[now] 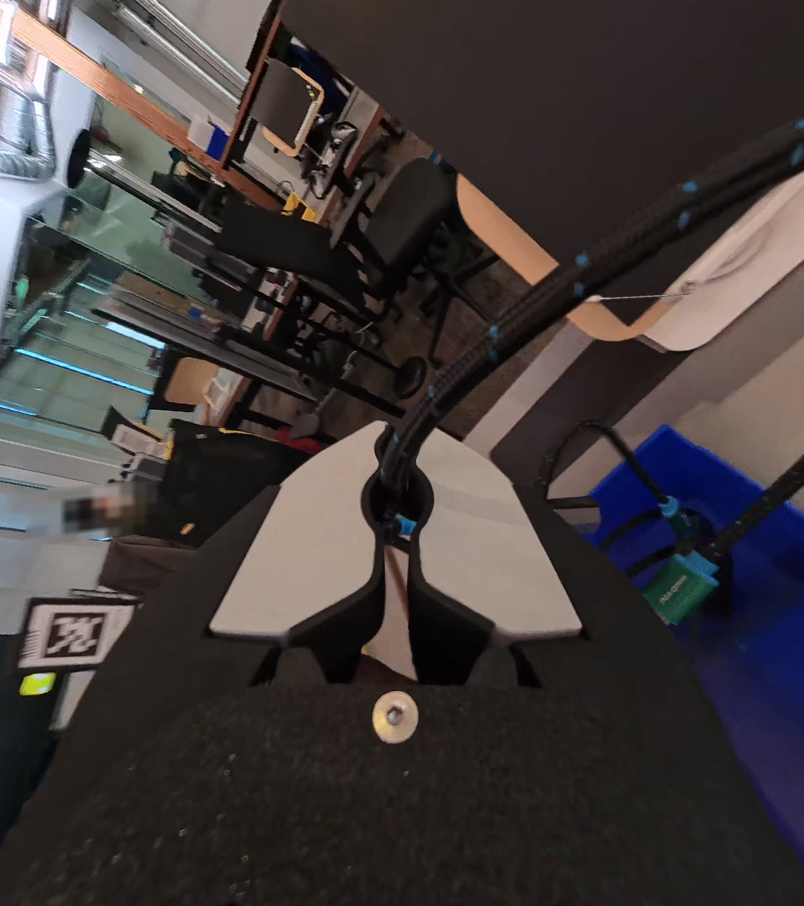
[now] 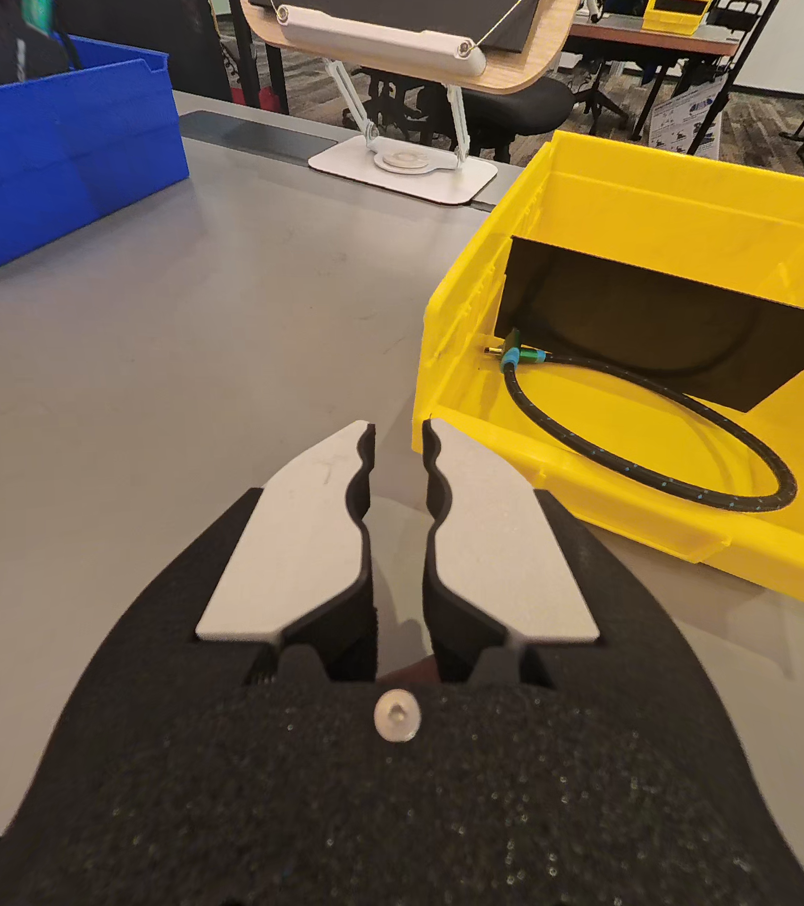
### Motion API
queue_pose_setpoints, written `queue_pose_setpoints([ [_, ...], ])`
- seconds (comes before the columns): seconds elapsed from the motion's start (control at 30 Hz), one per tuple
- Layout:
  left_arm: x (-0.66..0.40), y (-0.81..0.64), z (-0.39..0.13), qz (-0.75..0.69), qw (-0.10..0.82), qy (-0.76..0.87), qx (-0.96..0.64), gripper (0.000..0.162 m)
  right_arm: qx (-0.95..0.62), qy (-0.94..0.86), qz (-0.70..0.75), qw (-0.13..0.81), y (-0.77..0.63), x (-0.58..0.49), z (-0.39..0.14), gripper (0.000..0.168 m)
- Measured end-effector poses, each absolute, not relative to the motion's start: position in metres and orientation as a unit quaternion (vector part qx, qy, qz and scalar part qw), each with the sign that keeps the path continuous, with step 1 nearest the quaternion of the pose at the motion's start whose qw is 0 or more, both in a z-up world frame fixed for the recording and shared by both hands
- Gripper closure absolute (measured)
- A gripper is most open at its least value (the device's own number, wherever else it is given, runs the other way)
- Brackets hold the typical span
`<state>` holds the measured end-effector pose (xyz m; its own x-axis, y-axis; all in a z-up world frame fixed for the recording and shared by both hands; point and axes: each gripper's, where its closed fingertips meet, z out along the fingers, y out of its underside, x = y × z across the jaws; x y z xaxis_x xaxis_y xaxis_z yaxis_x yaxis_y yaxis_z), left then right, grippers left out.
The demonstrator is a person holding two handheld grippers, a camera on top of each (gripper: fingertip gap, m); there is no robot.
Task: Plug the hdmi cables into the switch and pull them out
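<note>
My left gripper (image 1: 397,436) is shut on a black braided HDMI cable (image 1: 562,274) with blue flecks. It holds the cable in the round notch between its fingers, just past a blue collar, and the cable arcs off to the upper right. A green plug (image 1: 679,591) on a second braided cable lies in the blue bin (image 1: 782,711). My right gripper (image 2: 397,431) is open and empty, low over the grey table (image 2: 194,367) by the yellow bin's (image 2: 635,519) front left corner. Inside that bin lies a looped braided cable (image 2: 684,485) with a green plug (image 2: 525,355). I cannot make out the switch.
A black divider panel (image 2: 660,333) stands across the yellow bin. The blue bin (image 2: 62,162) sits at the table's far left with dark items in it. A white tilting stand (image 2: 405,166) with a wooden tray is at the table's back edge. Chairs and desks stand beyond.
</note>
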<state>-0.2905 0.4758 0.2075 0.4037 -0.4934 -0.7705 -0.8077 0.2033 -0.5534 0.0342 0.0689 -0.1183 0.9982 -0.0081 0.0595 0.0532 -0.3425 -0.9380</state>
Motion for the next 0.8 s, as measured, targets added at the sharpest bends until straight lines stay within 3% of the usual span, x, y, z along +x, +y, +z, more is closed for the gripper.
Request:
queue_pose_setpoints([
  [0.2, -0.296, 0.490, 0.245, 0.223, 0.565, 0.523, -0.598, 0.158, -0.818, -0.013, -0.029, 0.574, 0.067, 0.036, -0.117, 0.150],
  [0.27, -0.299, 0.487, 0.262, 0.157, 0.595, 0.488, -0.619, 0.160, -0.817, -0.009, -0.026, 0.575, 0.065, 0.037, -0.117, 0.150],
  [0.4, -0.303, 0.485, 0.199, 0.221, 0.503, 0.575, -0.606, 0.159, -0.819, -0.006, -0.022, 0.574, 0.064, 0.037, -0.118, 0.150],
  [0.6, -0.323, 0.470, 0.099, 0.166, 0.372, 0.648, -0.643, 0.160, -0.819, -0.010, -0.017, 0.573, 0.066, 0.033, -0.118, 0.150],
  [0.8, -0.348, 0.505, 0.134, 0.199, 0.437, 0.564, -0.672, 0.160, -0.820, -0.014, -0.014, 0.571, 0.069, 0.030, -0.119, 0.150],
])
